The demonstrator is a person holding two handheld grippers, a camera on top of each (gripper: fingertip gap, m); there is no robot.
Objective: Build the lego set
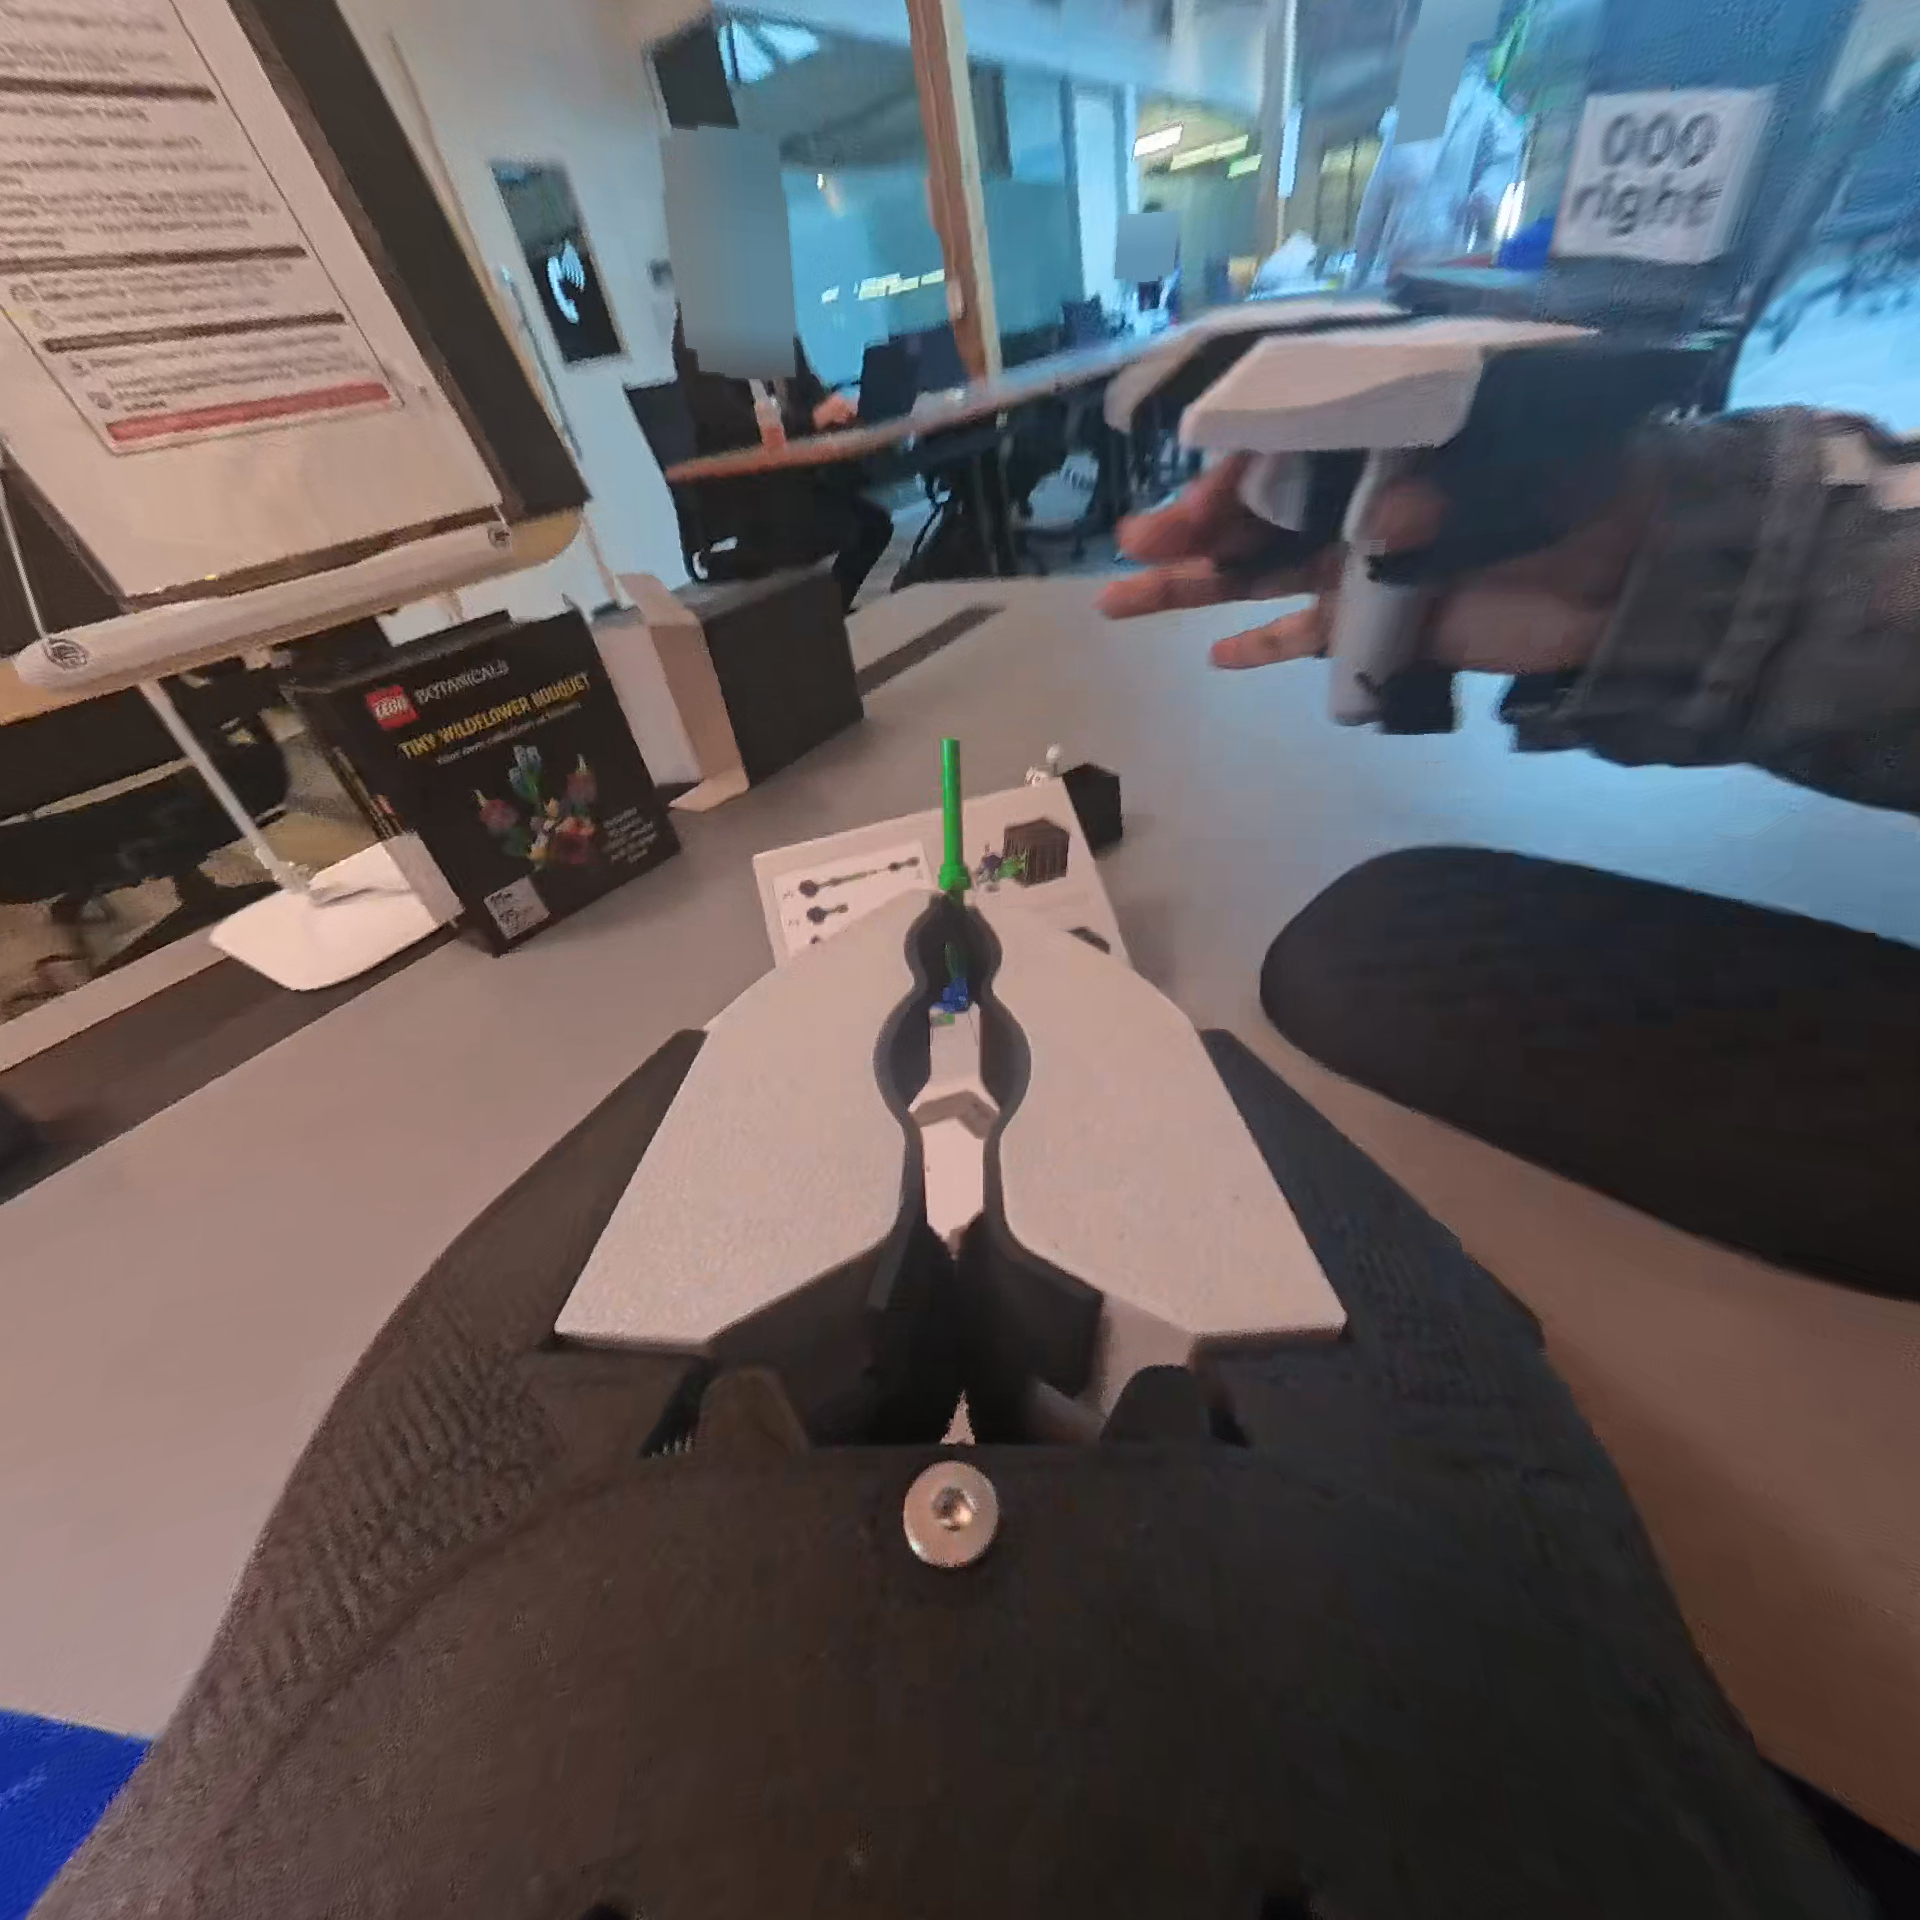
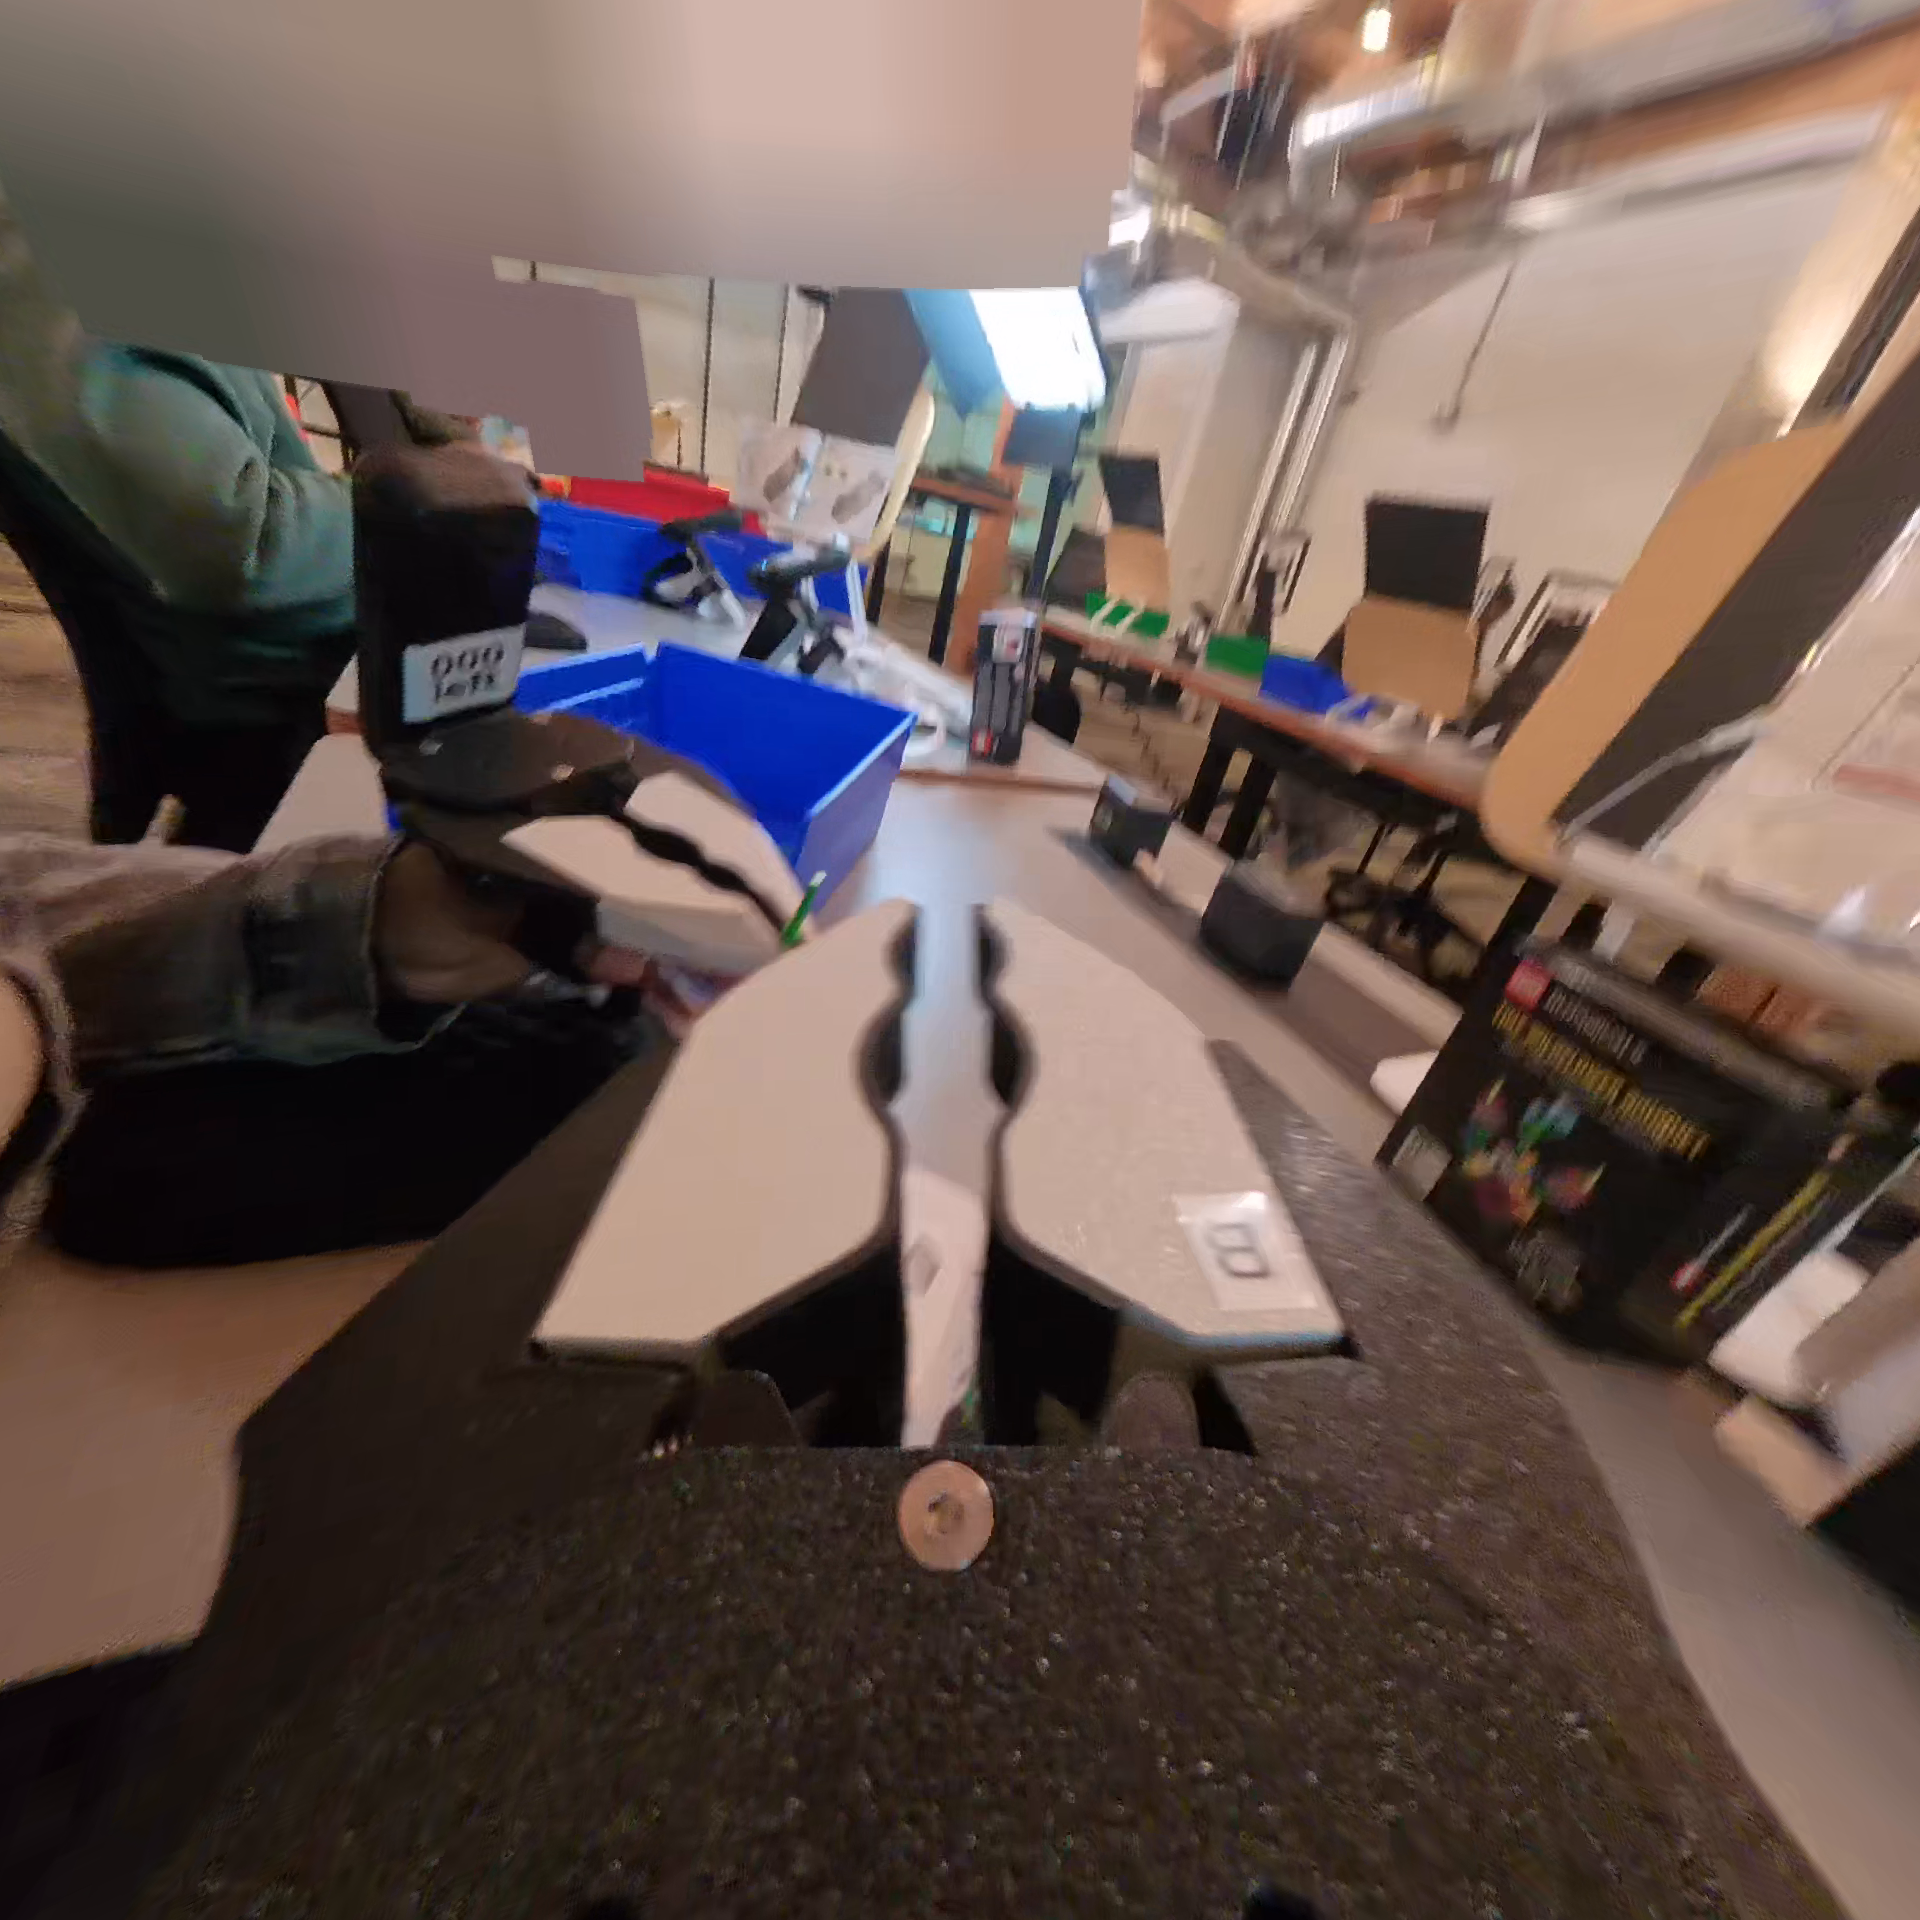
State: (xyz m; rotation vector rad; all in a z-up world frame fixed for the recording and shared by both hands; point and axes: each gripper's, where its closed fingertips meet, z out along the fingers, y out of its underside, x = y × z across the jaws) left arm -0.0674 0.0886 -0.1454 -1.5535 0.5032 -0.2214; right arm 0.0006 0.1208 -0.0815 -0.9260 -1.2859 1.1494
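The left gripper [image 1: 951, 920] pinches a green stem [image 1: 949, 816] above the surface [image 1: 312, 1174]; its low end is hidden. The right gripper [image 2: 948, 925], blurry, is a little apart and holds nothing

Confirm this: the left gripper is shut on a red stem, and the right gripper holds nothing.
Wrong colour. In the left wrist view, the left gripper is shut on a green stem, not a red one. The right gripper does hold nothing.

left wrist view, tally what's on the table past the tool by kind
Green stem piece, held in the left tool: 1
Set box: 1
Instruction sheet: 1
Dark brown brick: 1
Black block: 1
Total: 5
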